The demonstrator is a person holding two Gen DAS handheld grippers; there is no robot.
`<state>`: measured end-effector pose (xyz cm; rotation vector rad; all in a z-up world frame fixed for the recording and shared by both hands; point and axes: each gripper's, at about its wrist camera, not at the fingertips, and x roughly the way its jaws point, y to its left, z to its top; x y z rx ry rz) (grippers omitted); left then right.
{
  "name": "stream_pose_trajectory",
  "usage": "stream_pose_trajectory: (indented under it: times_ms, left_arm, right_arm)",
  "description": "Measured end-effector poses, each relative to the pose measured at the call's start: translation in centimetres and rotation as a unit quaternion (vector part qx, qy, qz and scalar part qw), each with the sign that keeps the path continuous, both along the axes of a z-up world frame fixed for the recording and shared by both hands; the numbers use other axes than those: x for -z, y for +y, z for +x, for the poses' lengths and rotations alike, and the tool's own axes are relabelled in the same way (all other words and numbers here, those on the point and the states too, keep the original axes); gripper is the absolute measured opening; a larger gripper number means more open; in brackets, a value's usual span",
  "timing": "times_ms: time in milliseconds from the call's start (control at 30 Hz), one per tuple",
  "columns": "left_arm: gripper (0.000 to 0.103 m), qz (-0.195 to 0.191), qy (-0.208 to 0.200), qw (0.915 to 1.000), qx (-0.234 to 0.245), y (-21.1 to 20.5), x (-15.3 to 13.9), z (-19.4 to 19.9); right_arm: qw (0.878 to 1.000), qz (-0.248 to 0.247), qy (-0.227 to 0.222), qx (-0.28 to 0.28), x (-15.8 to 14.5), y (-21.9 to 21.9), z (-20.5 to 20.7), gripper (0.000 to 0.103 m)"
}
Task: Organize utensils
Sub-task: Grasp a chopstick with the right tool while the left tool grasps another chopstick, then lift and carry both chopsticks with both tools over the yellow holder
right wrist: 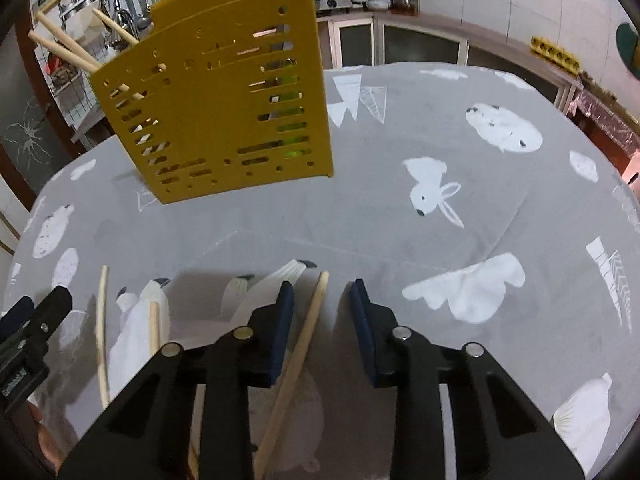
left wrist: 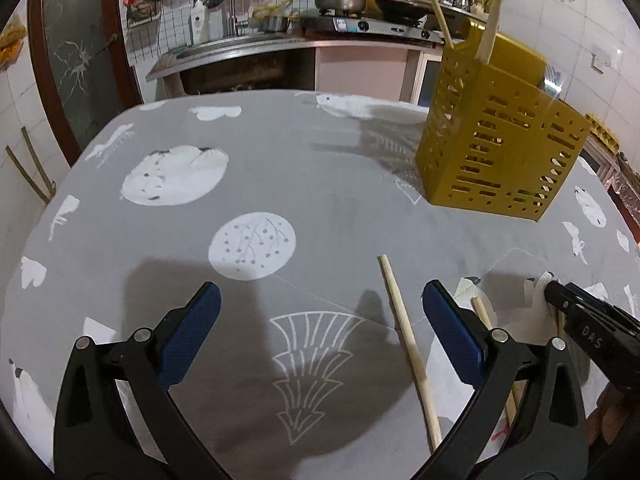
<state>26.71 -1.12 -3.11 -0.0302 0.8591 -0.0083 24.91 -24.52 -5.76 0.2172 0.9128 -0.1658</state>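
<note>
A yellow slotted utensil holder (left wrist: 496,148) stands on the grey tablecloth at the far right, with wooden sticks (left wrist: 436,12) standing in it; it also shows in the right wrist view (right wrist: 224,108). My left gripper (left wrist: 320,300) is open over the cloth, with a loose wooden chopstick (left wrist: 408,344) lying between its fingers, nearer the right one. My right gripper (right wrist: 322,292) is open, low over the table, with another chopstick (right wrist: 298,356) lying between its fingers next to the left pad. Two more chopsticks (right wrist: 102,332) lie to its left.
The table is covered by a grey cloth with white prints (left wrist: 256,160). A kitchen counter with sink and stove (left wrist: 280,40) lies behind the table. My right gripper's tip shows at the left wrist view's right edge (left wrist: 560,296).
</note>
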Motion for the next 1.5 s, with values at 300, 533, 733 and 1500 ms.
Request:
stream_pose_trajectory:
  times_ms: [300, 533, 733, 1500]
  left_arm:
    - [0.097, -0.001, 0.026, 0.9995, 0.019, -1.8, 1.0, 0.6]
    - [0.071, -0.005, 0.057, 0.9972, 0.048, -3.6, 1.9, 1.1]
    - [0.044, -0.010, 0.059, 0.9970, 0.048, -3.8, 1.8, 1.9]
    - [0.005, -0.040, -0.021, 0.9959, 0.078, -3.2, -2.9, -1.6]
  right_arm:
    - [0.999, -0.007, -0.001, -0.039, -0.4, -0.5, -0.1, 0.005]
    - [0.999, -0.002, 0.002, -0.040, -0.6, -2.5, -0.8, 0.005]
    - [0.999, 0.019, -0.004, -0.038, -0.3, -3.6, -0.8, 0.005]
    - [0.996, 0.021, -0.084, -0.033, -4.9, -5.1, -4.8, 0.005]
